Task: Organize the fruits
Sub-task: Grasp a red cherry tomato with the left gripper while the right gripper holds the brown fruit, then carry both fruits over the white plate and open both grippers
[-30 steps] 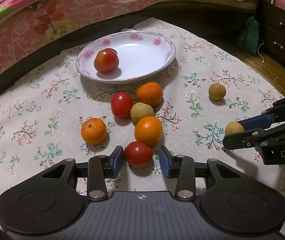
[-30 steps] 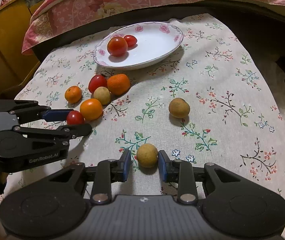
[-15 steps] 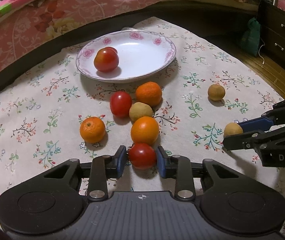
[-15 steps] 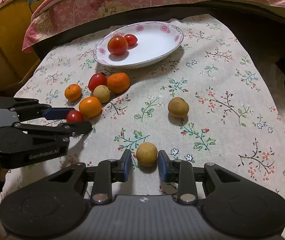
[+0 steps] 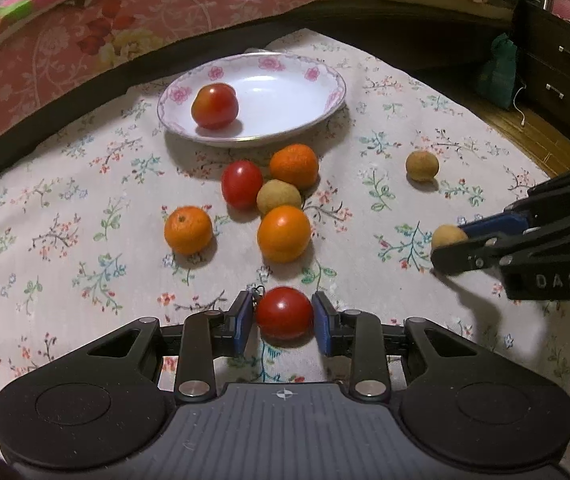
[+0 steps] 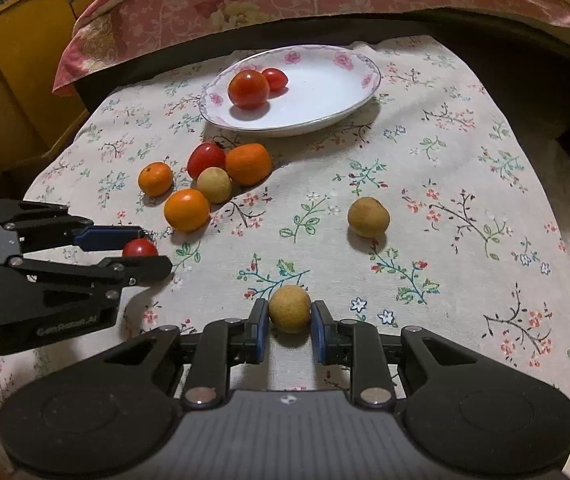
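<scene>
Left gripper (image 5: 284, 317): pads clamped on a red tomato (image 5: 284, 313) at 6 o'clock on the floral cloth (image 5: 85, 208)
Right gripper (image 6: 288, 317): its jaws have just been closing, pads now pinching a tan round fruit (image 6: 289, 308)
Plate (image 6: 325, 116): 12 o'clock, two tomatoes inside
Loose pile: three oranges, tomato, tan fruit below the plate

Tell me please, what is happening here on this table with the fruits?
A person holds two grippers over a flowered tablecloth. The left gripper has just closed on a small red tomato; the right gripper has closed on a tan round fruit. Both fruits are low at the cloth. The floral plate holds two tomatoes; three oranges, another tomato and two more tan fruits wait outside it.
</scene>
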`<state>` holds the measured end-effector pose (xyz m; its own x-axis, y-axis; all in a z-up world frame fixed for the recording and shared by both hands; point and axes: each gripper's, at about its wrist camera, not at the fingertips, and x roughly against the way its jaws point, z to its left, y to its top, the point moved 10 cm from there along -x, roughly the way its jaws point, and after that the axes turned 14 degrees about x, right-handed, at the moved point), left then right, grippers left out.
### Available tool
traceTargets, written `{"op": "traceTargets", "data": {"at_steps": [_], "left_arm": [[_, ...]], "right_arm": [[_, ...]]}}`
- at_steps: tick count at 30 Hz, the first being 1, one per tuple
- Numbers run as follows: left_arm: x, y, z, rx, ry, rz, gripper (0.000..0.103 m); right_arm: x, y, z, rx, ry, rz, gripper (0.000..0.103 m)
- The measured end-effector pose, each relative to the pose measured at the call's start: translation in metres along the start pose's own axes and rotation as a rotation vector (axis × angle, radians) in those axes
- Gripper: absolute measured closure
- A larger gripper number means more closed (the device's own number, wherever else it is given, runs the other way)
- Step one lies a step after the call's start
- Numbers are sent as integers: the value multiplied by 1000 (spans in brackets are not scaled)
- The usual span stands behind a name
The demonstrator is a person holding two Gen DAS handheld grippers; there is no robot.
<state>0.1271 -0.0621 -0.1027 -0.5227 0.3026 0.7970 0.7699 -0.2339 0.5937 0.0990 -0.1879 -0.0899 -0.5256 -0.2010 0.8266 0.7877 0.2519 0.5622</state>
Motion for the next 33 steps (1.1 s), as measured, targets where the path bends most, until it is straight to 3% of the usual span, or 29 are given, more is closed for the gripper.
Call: {"op": "traceTargets", "data": {"at_steps": [15,18,22,33], "left_arm": [[3,-4,1,6,7,-4,52],[3,-5,-1,8,5,2,53],[4,-6,-5,2,-1,3,63],[4,-5,-6,8,-7,13,66]], "right_arm": [[-1,-1,-1,-2,7,2,79],[0,-1,0,8,5,2,79],[0,-1,2,26,-4,7,80],[1,4,3,28,-8,-7,80]]}}
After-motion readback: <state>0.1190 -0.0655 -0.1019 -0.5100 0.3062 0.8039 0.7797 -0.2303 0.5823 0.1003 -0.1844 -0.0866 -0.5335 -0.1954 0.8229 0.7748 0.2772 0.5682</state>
